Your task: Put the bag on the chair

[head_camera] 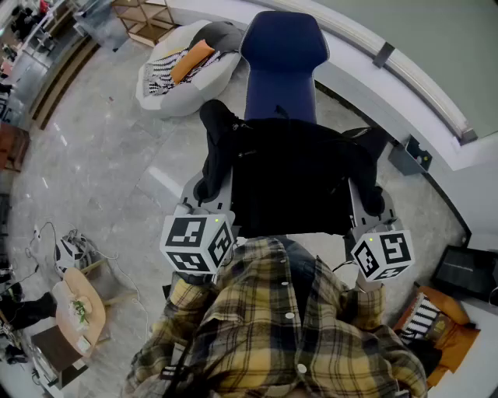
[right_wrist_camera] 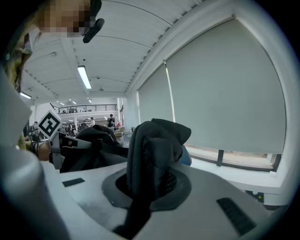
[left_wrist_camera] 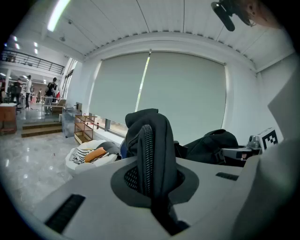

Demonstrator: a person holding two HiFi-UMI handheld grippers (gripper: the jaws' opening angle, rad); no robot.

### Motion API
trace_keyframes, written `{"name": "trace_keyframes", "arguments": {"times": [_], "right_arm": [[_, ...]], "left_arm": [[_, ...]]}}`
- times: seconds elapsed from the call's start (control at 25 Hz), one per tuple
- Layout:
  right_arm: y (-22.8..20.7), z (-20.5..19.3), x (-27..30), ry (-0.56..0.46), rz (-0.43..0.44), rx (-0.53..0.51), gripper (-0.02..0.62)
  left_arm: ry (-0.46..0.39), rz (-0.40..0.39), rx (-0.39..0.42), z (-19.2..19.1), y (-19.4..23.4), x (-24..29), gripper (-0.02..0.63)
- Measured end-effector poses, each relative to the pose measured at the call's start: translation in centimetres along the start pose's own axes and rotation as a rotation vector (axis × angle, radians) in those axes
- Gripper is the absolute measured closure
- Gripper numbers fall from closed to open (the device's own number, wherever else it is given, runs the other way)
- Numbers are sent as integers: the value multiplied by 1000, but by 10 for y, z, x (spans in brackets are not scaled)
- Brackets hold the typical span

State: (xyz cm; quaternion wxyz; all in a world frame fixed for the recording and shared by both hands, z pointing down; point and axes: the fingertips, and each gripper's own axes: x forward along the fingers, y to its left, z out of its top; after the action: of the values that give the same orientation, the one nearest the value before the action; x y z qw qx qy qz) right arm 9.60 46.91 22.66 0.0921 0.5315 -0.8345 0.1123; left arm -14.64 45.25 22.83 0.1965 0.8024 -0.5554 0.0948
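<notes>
A black bag (head_camera: 292, 175) hangs between my two grippers, in front of the blue chair (head_camera: 280, 54) and hiding its seat. My left gripper (head_camera: 206, 190) is shut on a black padded strap (left_wrist_camera: 151, 150) at the bag's left side. The strap stands up from the jaws in the left gripper view, where the gripper (left_wrist_camera: 152, 187) pinches it. My right gripper (head_camera: 372, 200) is shut on the bag's other strap (right_wrist_camera: 152, 150), bunched between the jaws (right_wrist_camera: 147, 187). Whether the bag rests on the seat cannot be told.
A white beanbag (head_camera: 187, 70) with striped and orange cloth lies left of the chair. A wooden shelf (head_camera: 148, 19) stands behind it. A window ledge (head_camera: 405, 70) runs along the right. A small wooden table (head_camera: 82, 307) stands lower left, and an orange bag (head_camera: 432, 319) lies lower right.
</notes>
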Motion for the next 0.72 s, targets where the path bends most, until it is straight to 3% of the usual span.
{"name": "trace_keyframes", "arguments": {"times": [0.72], "right_arm": [[-28, -5, -14, -25, 54, 44, 558]], "left_arm": [[-12, 32, -6, -3, -27, 6, 574]]}}
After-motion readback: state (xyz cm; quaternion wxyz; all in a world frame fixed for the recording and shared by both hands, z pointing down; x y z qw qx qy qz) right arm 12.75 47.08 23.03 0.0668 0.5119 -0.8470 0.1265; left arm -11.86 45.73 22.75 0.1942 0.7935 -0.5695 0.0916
